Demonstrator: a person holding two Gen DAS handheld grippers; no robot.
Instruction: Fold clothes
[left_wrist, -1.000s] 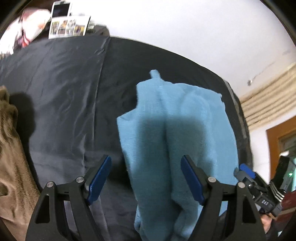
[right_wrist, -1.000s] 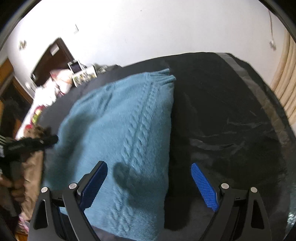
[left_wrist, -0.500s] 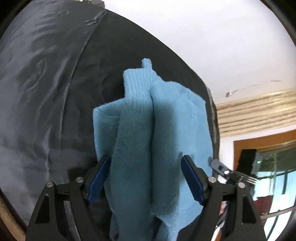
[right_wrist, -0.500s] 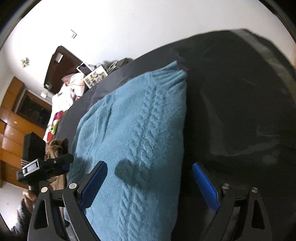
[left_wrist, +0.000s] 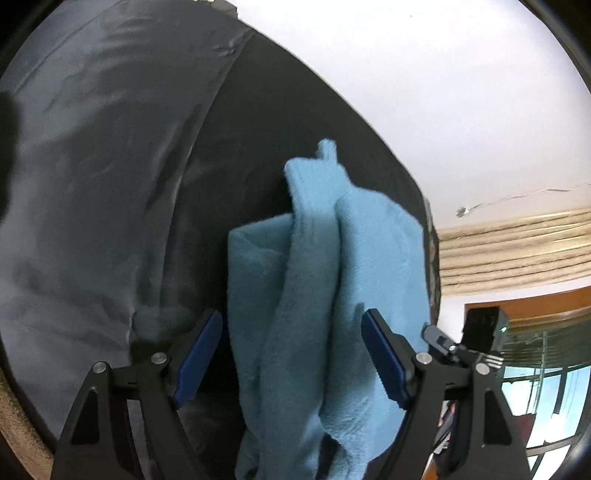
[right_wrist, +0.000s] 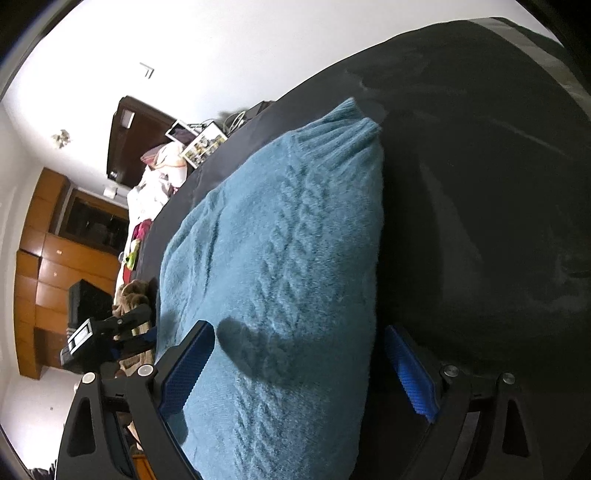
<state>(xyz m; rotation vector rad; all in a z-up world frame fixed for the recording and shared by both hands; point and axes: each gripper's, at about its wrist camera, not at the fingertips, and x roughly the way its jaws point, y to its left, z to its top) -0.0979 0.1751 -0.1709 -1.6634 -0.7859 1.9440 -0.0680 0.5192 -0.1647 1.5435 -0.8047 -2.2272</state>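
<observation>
Two tongs hang over one blue knitted sweater (right_wrist: 280, 258), which lies folded lengthwise on a dark sheet (left_wrist: 103, 177) that covers the surface below; whether that surface is a bed or a worktop cannot be told, since the sheet hides it.

The left tongs (left_wrist: 291, 354) stand released, their blue pads wide apart with the sweater's near end between them, and neither pad presses the cloth. From this side the sweater (left_wrist: 325, 295) shows as long soft folds running away from the camera, a narrow tab of ribbed edge sticking up at the far end. Its near end runs off the bottom of the frame, so how it finishes there is hidden.

The right tongs (right_wrist: 299, 365) are likewise released, jaws spread. The left pad lies over the cable-knit face, the right pad sits just past the sweater's folded edge over the sheet; whether either pad touches is hard to say. A dark shadow falls on the knit between them. The sweater's lower part is cut off by the frame and the tongs' frame.

Each camera catches a bit of the other tool at its edge, partly hidden. At the far left of the right wrist view lie a brown fuzzy cloth (right_wrist: 129, 295) and a blurred heap of pale and red things beside wooden cabinets (right_wrist: 44, 266), too small to make out.
</observation>
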